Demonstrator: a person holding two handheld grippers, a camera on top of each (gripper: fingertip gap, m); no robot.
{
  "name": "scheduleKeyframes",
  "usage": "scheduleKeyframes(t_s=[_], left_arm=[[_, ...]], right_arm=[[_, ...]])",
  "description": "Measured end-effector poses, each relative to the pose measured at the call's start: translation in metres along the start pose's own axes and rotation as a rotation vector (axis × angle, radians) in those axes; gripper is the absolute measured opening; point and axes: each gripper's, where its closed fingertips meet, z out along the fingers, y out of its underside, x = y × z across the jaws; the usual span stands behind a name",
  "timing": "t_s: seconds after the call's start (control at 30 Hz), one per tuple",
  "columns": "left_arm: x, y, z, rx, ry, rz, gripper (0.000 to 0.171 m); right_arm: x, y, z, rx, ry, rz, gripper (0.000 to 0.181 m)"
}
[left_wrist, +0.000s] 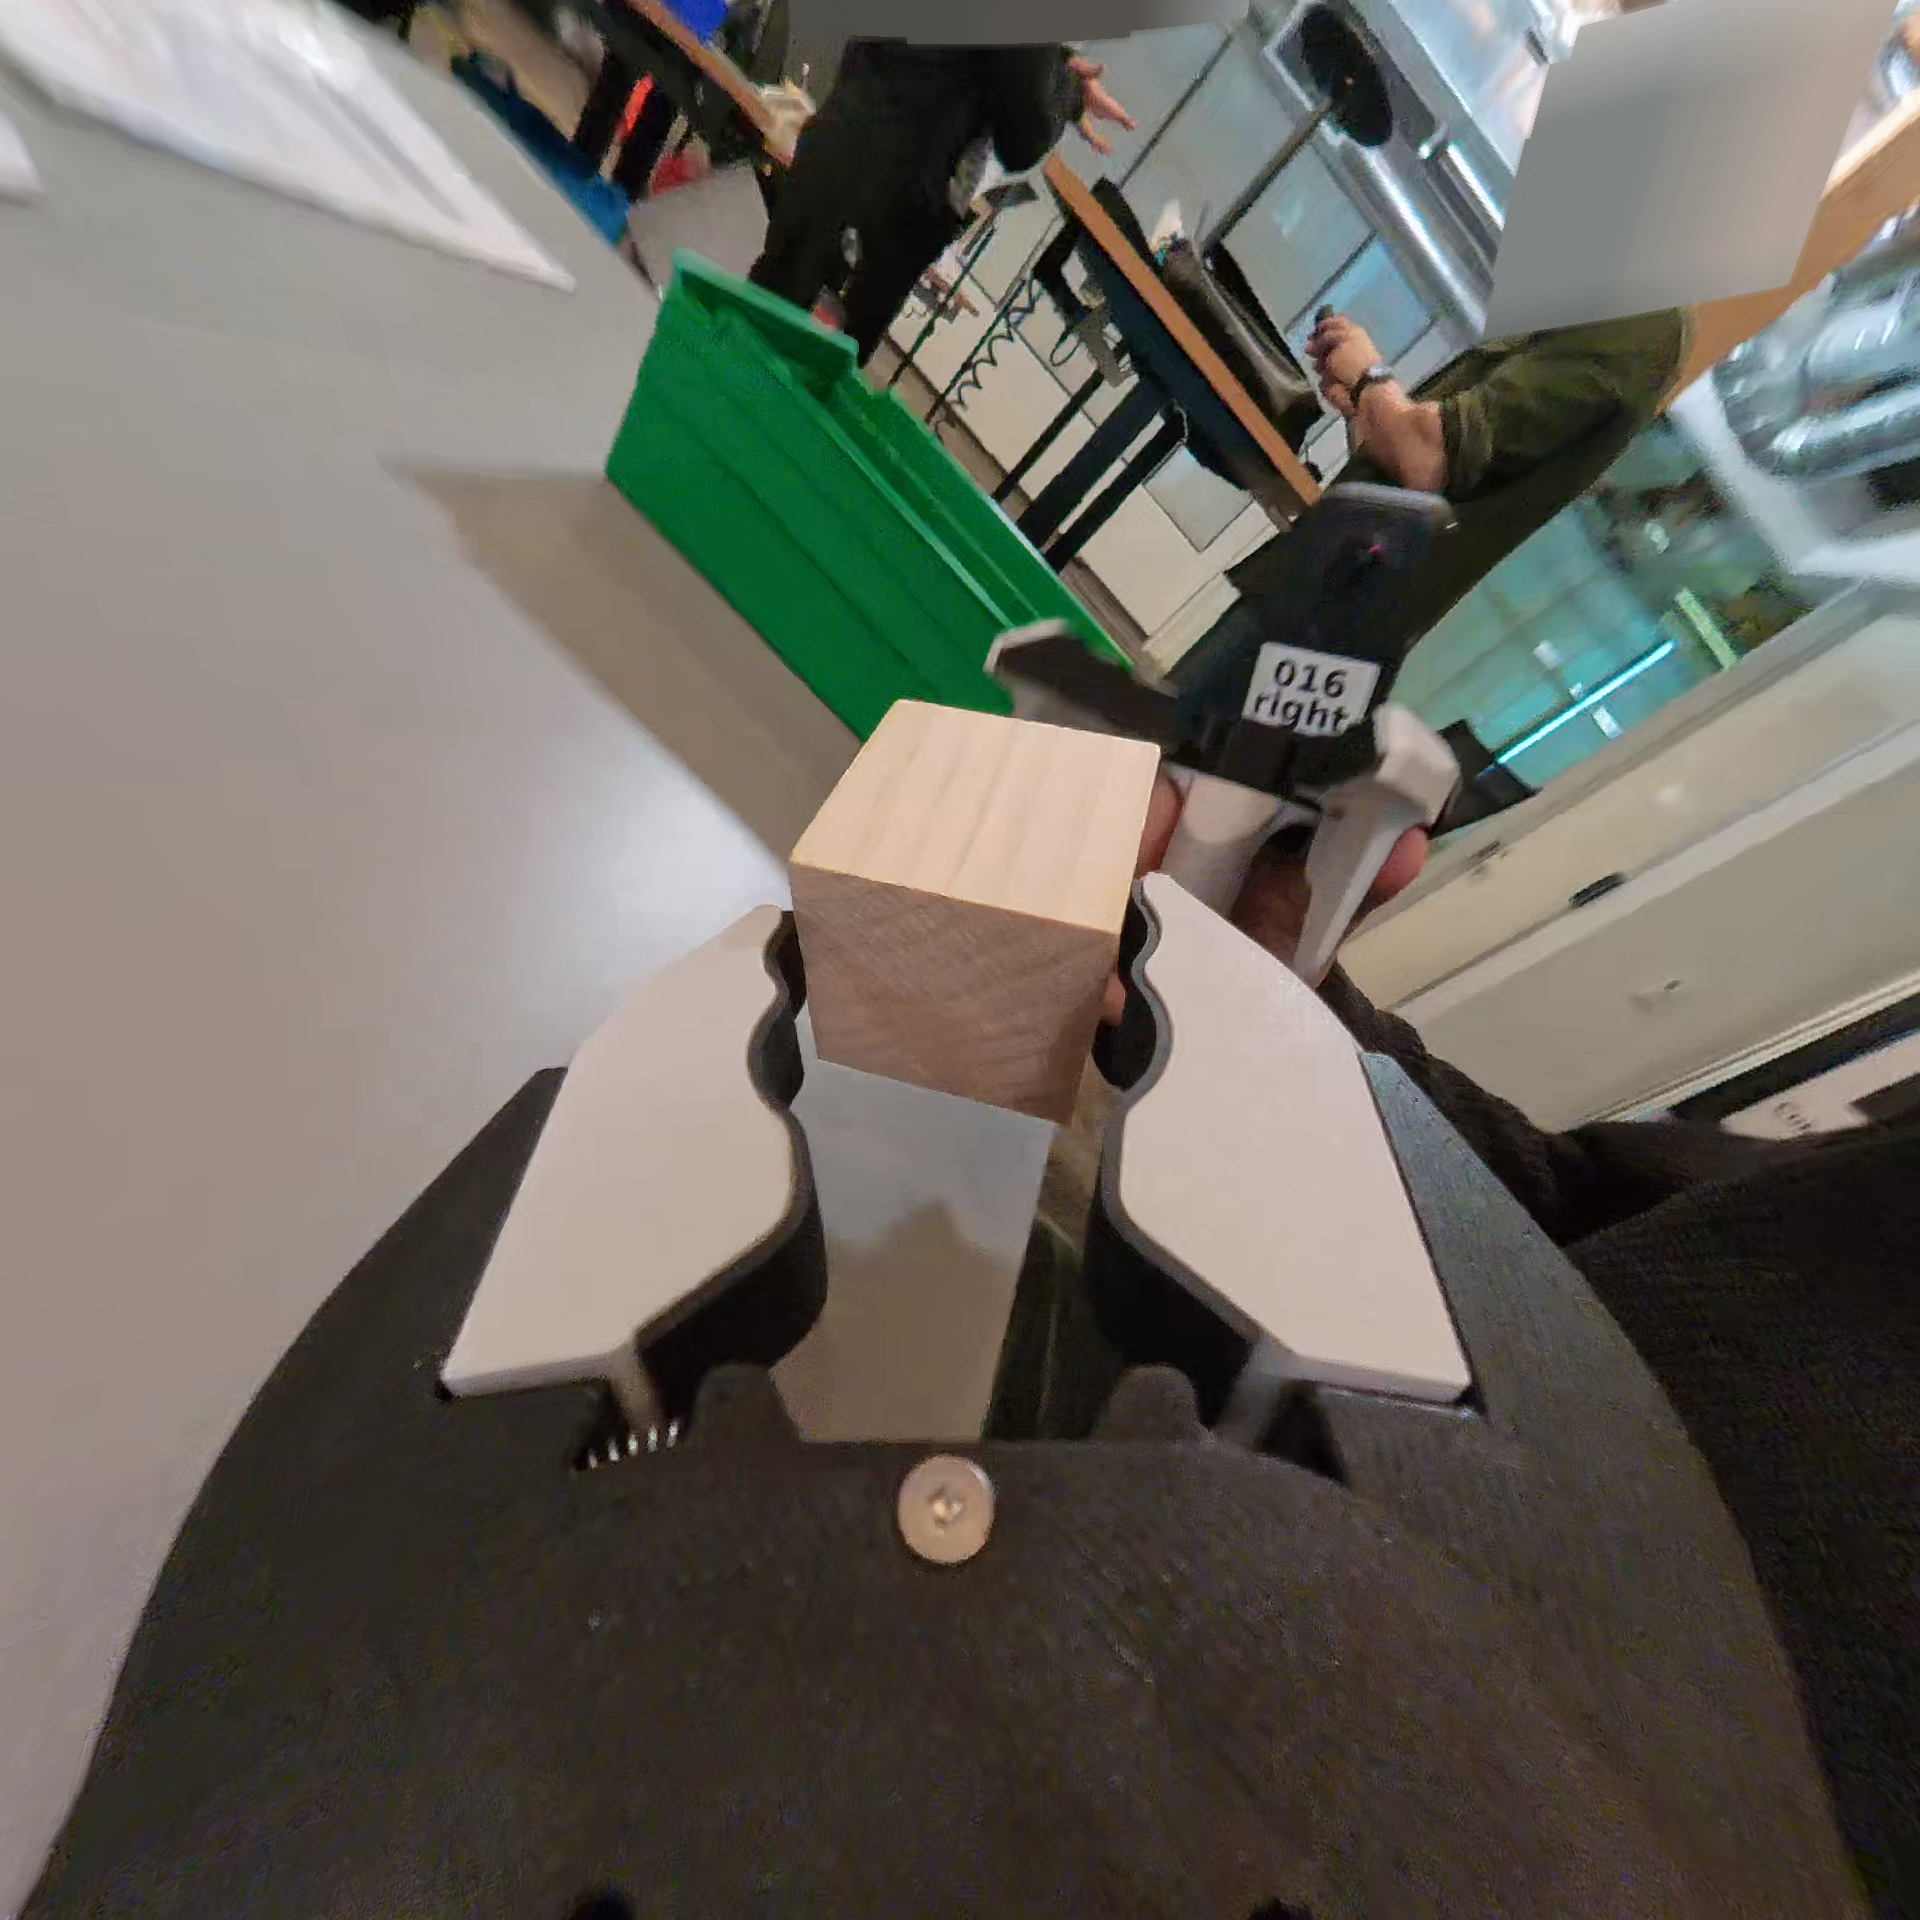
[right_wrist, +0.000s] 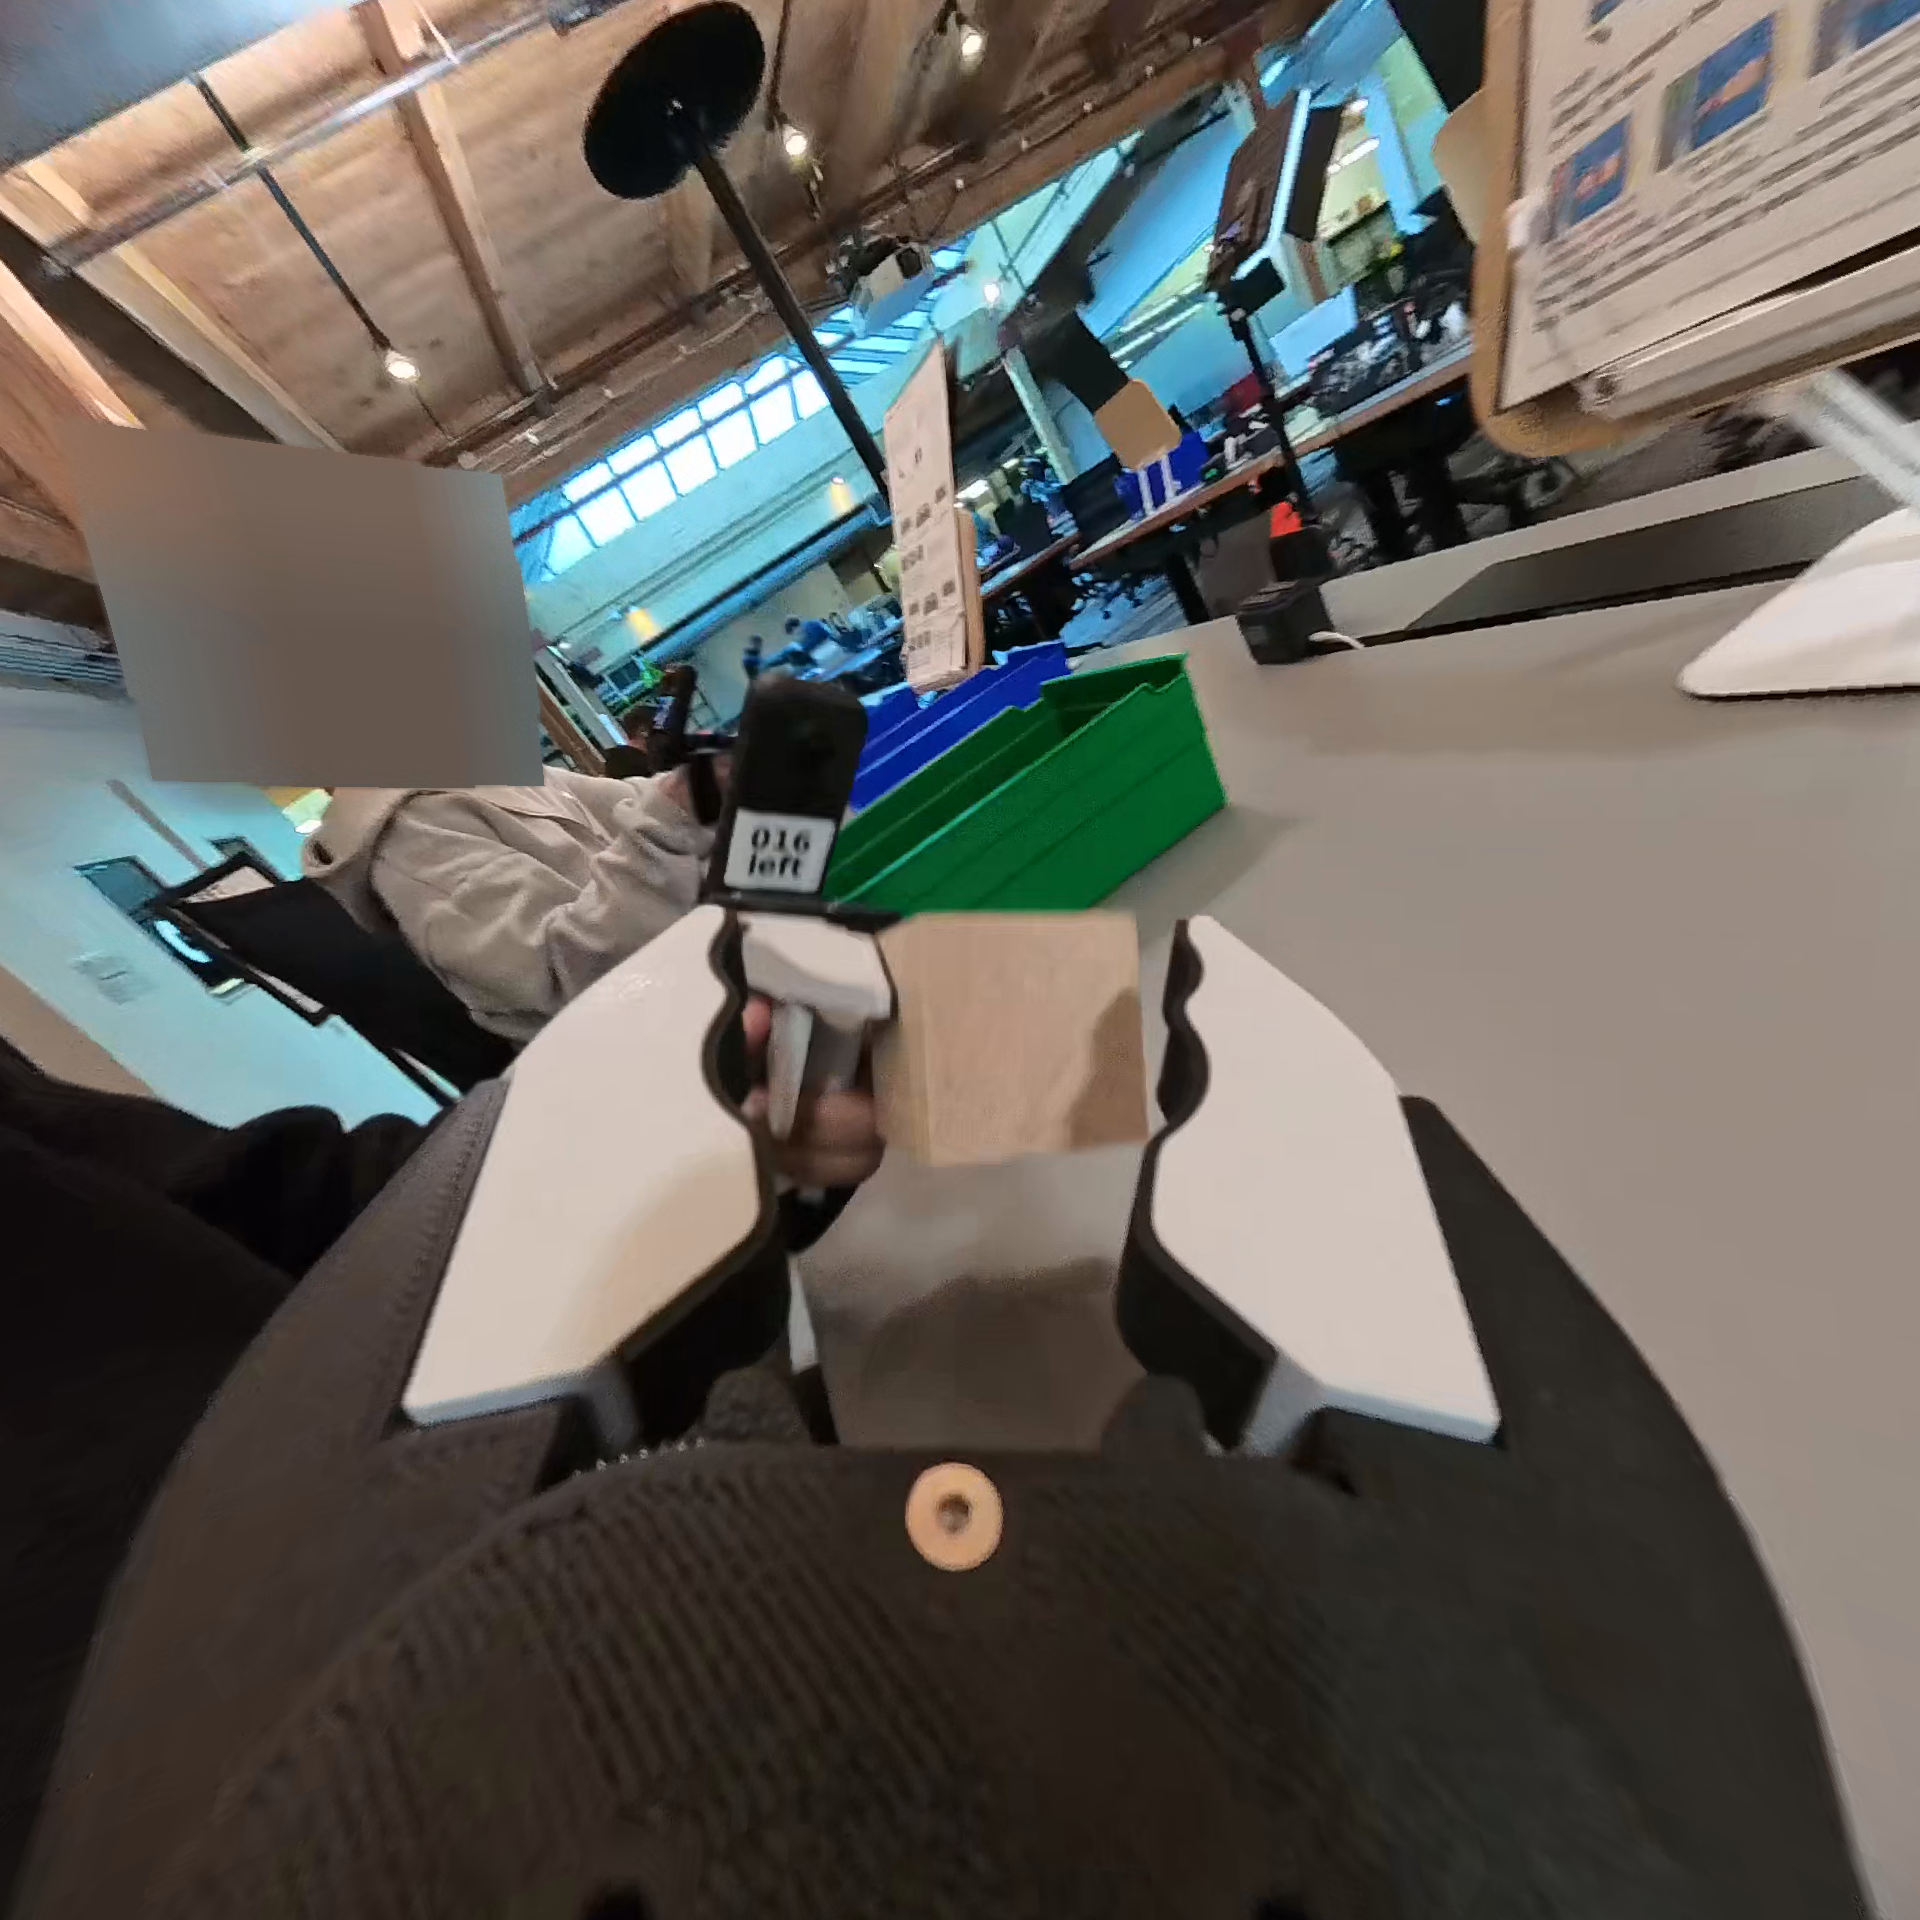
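Note:
A pale wooden cube (left_wrist: 966, 914) sits clamped between the fingertips of my left gripper (left_wrist: 961, 920), lifted above the grey table (left_wrist: 260, 727). My right gripper (right_wrist: 951, 997) is open and faces the left one. The cube (right_wrist: 1013, 1039) lies between the right gripper's jaws, close to the right-hand finger, with a wide gap to the left-hand one. One finger (right_wrist: 821, 971) of the left gripper rests on the cube's left face. In the left wrist view the right gripper (left_wrist: 1164, 810) shows behind the cube with its fingers spread.
An open green bin (left_wrist: 810, 499) (right_wrist: 1039, 810) stands on the table (right_wrist: 1558, 935) beyond the cube, with a blue bin (right_wrist: 956, 707) behind it. A small black device (right_wrist: 1283, 623) and a white base (right_wrist: 1818, 623) sit farther back. People (right_wrist: 499, 883) are past the table edge.

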Motion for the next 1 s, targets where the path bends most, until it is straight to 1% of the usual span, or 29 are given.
scheduleKeyframes(t_s=[0.03, 0.07, 0.1, 0.13, 0.2, 0.23, 0.3, 0.4, 0.5, 0.6, 0.67, 0.73, 0.8, 0.87, 0.9, 0.97, 1.0], left_arm=[[-0.002, 0.012, 0.005, -0.038, 0.005, -0.045, 0.060], [-0.005, 0.019, 0.005, -0.069, -0.003, -0.041, 0.060], [-0.008, 0.020, 0.003, -0.062, -0.030, -0.010, 0.060], [-0.011, 0.018, 0.001, -0.047, -0.043, 0.010, 0.060], [-0.007, 0.014, -0.001, -0.036, 0.007, 0.007, 0.061], [-0.004, 0.013, -0.001, -0.039, 0.039, 0.015, 0.061], [-0.005, 0.016, -0.004, -0.070, 0.056, 0.041, 0.061], [-0.016, 0.020, -0.011, -0.088, 0.045, 0.043, 0.061], [-0.029, 0.013, -0.017, -0.051, 0.033, -0.009, 0.060], [-0.034, 0.005, -0.020, -0.008, 0.046, -0.074, 0.060], [-0.037, 0.006, -0.020, -0.007, 0.031, -0.057, 0.060], [-0.038, 0.008, -0.018, -0.022, -0.003, 0.027, 0.060], [-0.038, 0.009, -0.015, -0.019, -0.059, 0.159, 0.061], [-0.042, 0.005, -0.014, 0.000, -0.172, 0.320, 0.061], [-0.043, 0.004, -0.014, 0.000, -0.228, 0.405, 0.060], [-0.037, 0.006, -0.012, -0.024, -0.254, 0.549, 0.060], [-0.034, 0.007, -0.011, -0.025, -0.258, 0.583, 0.060]], right_arm=[[0.006, 0.000, -0.004, -0.012, 0.026, -0.013, 0.078], [0.013, 0.002, -0.007, -0.034, 0.057, -0.027, 0.078], [0.019, 0.005, -0.009, -0.054, 0.085, -0.035, 0.078], [0.025, 0.007, -0.011, -0.064, 0.111, -0.027, 0.078], [0.029, 0.007, -0.010, -0.048, 0.125, 0.029, 0.074], [0.029, 0.007, -0.009, -0.039, 0.127, 0.063, 0.071], [0.028, 0.014, -0.006, -0.057, 0.115, 0.107, 0.067], [0.029, 0.029, 0.000, -0.115, 0.118, 0.140, 0.071], [0.028, 0.037, 0.004, -0.139, 0.122, 0.170, 0.075], [0.029, 0.046, 0.008, -0.170, 0.121, 0.194, 0.078], [0.029, 0.051, 0.009, -0.189, 0.122, 0.208, 0.079], [0.031, 0.054, 0.009, -0.195, 0.129, 0.231, 0.079], [0.037, 0.058, 0.007, -0.206, 0.163, 0.274, 0.076], [0.047, 0.065, 0.003, -0.219, 0.214, 0.341, 0.074], [0.049, 0.066, 0.002, -0.209, 0.215, 0.390, 0.074], [0.048, 0.061, 0.002, -0.151, 0.169, 0.514, 0.074], [0.048, 0.058, 0.001, -0.121, 0.149, 0.566, 0.073]])
